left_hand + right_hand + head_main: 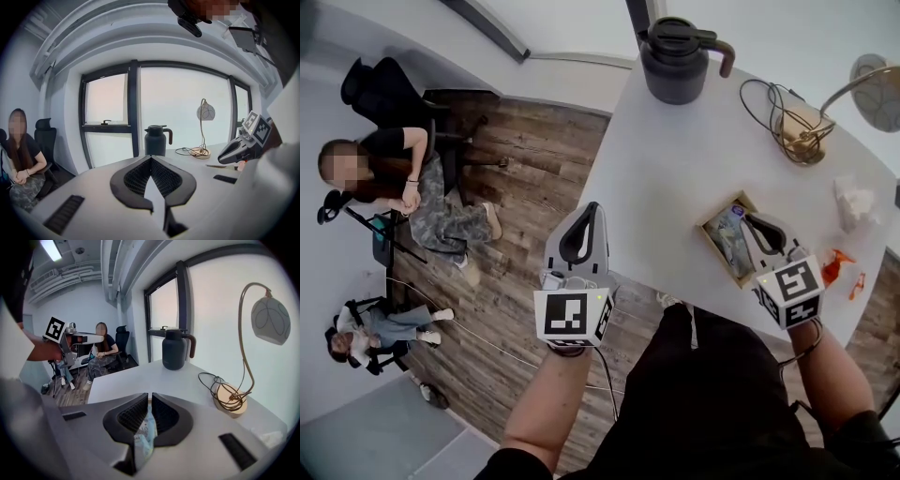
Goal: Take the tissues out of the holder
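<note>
Tissues (729,236): a pack in pale printed wrap is lying inside the holder and filling most of it.
Holder (717,253): a small open wooden box is sitting on the white table (675,159), close to the edge nearest the person holding the grippers.
Right gripper (750,221): it is hanging over the holder and pointing down into it. Its fingers are pressing together at the tips. In the right gripper view the pack is showing through the gap behind the tips, and it is unclear whether they are touching it.
Left gripper (589,214): it is hanging well to the left of the holder, past the table's edge and over the wood floor (534,159). Its fingers are meeting tip to tip and gripping nothing.
Orange scraps (832,267): they are lying on the table just right of the holder.
Crumpled tissue (853,199): it is lying on the table to the right of the holder, farther off.
Lamp (806,127): it is standing beyond the holder to the right, with a cord looping round its base.
Jug (675,58): dark and lidded, it is standing at the table's far end, well beyond the holder.
Seated person (412,187): sitting on a chair on the floor, far to the left of the holder.
</note>
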A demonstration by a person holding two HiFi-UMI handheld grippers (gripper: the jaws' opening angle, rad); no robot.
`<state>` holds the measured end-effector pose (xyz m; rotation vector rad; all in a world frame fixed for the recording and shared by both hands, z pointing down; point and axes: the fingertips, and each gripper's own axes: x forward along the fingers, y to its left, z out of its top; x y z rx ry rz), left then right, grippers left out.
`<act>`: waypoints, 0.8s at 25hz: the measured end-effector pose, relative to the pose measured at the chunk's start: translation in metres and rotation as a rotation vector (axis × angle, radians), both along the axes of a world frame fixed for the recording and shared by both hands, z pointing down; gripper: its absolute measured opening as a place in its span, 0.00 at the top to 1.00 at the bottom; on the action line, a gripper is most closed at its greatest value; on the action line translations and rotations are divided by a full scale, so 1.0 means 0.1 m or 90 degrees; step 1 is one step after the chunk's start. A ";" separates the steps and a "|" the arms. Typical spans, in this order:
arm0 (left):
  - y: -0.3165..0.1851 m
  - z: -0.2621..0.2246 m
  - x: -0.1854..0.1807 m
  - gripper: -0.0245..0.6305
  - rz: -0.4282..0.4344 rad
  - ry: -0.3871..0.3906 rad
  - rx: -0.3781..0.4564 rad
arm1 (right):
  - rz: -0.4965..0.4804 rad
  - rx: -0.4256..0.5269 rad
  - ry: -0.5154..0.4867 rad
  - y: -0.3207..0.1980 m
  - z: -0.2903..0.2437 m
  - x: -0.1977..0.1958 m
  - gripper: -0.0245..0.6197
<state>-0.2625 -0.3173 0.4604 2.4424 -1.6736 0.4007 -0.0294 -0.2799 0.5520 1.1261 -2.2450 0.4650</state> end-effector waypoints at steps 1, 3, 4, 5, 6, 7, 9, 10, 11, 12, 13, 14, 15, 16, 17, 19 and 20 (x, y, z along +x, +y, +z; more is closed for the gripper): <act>-0.02 0.00 -0.01 0.96 -0.003 0.002 0.000 | -0.006 -0.009 0.000 0.00 0.04 -0.02 0.95; -0.04 0.05 -0.04 0.96 -0.007 0.003 -0.002 | -0.015 -0.026 0.010 0.01 0.13 -0.04 0.95; -0.05 0.08 -0.05 0.96 -0.008 0.003 -0.003 | -0.019 -0.033 0.020 0.02 0.17 -0.04 0.95; -0.06 0.11 -0.05 0.96 -0.010 0.004 -0.005 | -0.022 -0.039 0.031 0.02 0.22 -0.04 0.91; -0.07 0.13 -0.06 0.96 -0.011 0.005 -0.006 | -0.026 -0.045 0.044 0.01 0.26 -0.03 0.86; -0.08 0.15 -0.06 0.96 -0.012 0.007 -0.009 | -0.031 -0.051 0.056 0.01 0.31 -0.03 0.82; -0.11 0.17 -0.05 0.96 -0.014 0.010 -0.013 | -0.040 -0.066 0.075 0.02 0.39 -0.03 0.76; -0.12 0.18 -0.05 0.96 -0.014 0.010 -0.014 | -0.045 -0.074 0.083 0.03 0.42 -0.04 0.73; -0.13 0.20 -0.05 0.96 -0.013 0.010 -0.014 | -0.050 -0.079 0.089 0.03 0.45 -0.06 0.71; -0.14 0.21 -0.05 0.96 -0.013 0.010 -0.013 | -0.055 -0.082 0.095 0.03 0.47 -0.07 0.70; -0.15 0.22 -0.05 0.96 -0.012 0.011 -0.013 | -0.057 -0.083 0.100 0.02 0.48 -0.09 0.68; -0.17 0.21 -0.04 0.96 -0.012 0.012 -0.013 | -0.057 -0.083 0.105 0.01 0.49 -0.10 0.67; -0.18 0.21 -0.04 0.96 -0.013 0.014 -0.014 | -0.057 -0.082 0.112 0.00 0.50 -0.11 0.67; -0.19 0.21 -0.05 0.96 -0.015 0.015 -0.015 | -0.058 -0.084 0.118 -0.01 0.52 -0.12 0.67; -0.20 0.22 -0.06 0.96 -0.017 0.016 -0.016 | -0.058 -0.088 0.125 -0.02 0.54 -0.12 0.67; -0.21 0.23 -0.08 0.96 -0.020 0.019 -0.017 | -0.059 -0.099 0.138 -0.03 0.58 -0.12 0.67; -0.21 0.25 -0.10 0.96 -0.021 0.019 -0.018 | -0.058 -0.104 0.144 -0.04 0.60 -0.12 0.66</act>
